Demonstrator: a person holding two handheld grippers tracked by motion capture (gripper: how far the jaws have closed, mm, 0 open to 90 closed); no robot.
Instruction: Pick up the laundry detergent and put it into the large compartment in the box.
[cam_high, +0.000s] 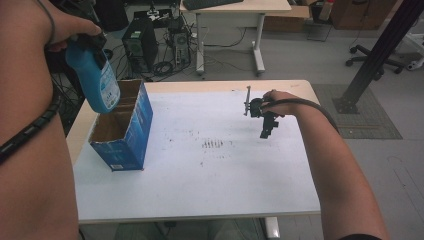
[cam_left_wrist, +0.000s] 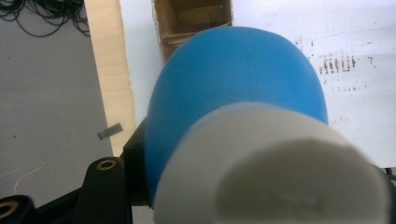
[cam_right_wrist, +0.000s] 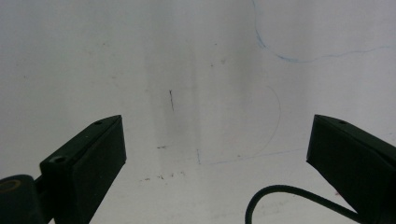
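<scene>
One blue bottle clamped in left jaws above one box; right jaws wide.

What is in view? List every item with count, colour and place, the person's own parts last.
Plastic bottle: one, blue with white cap, held above the box.
Open cardboard box: one, blue outside, brown inside, left part of the table.
Rectangular table: one, white top with dark scuff marks, wooden edge.
Computer tower: one, black, on the floor behind.
Office chair: one, black, far right.
Left gripper: one, black, shut on the bottle.
Right gripper: one, black, jaws open above the table.
Forearms: two, entering from below.
</scene>
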